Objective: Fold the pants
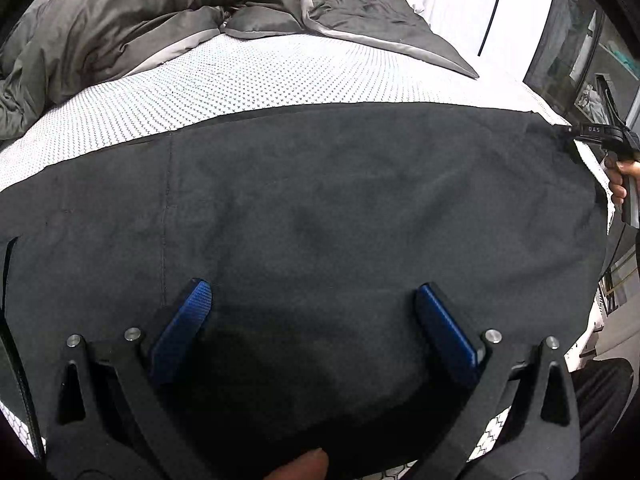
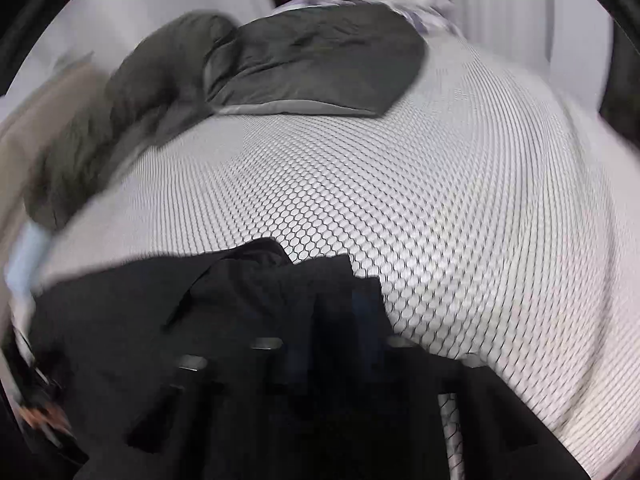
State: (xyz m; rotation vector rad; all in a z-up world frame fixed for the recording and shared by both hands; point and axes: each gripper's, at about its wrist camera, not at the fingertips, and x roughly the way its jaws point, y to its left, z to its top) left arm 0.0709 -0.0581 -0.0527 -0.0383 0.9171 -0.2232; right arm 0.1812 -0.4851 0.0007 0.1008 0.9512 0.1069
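Black pants (image 1: 340,200) lie spread flat across the near part of a bed with a white dotted sheet (image 1: 248,76). My left gripper (image 1: 314,300) is open, its blue pads (image 1: 188,320) wide apart just above the near edge of the pants. My right gripper (image 1: 576,136) shows at the far right of the left wrist view, at the right end of the pants. In the blurred right wrist view the right gripper (image 2: 320,312) is shut on a bunched fold of the pants (image 2: 256,288), which drape over its fingers.
A crumpled grey duvet (image 1: 132,20) and a grey pillow (image 1: 260,24) lie at the far side of the bed; the duvet also shows in the right wrist view (image 2: 312,64). A dark glass cabinet (image 1: 568,52) stands past the bed's right edge.
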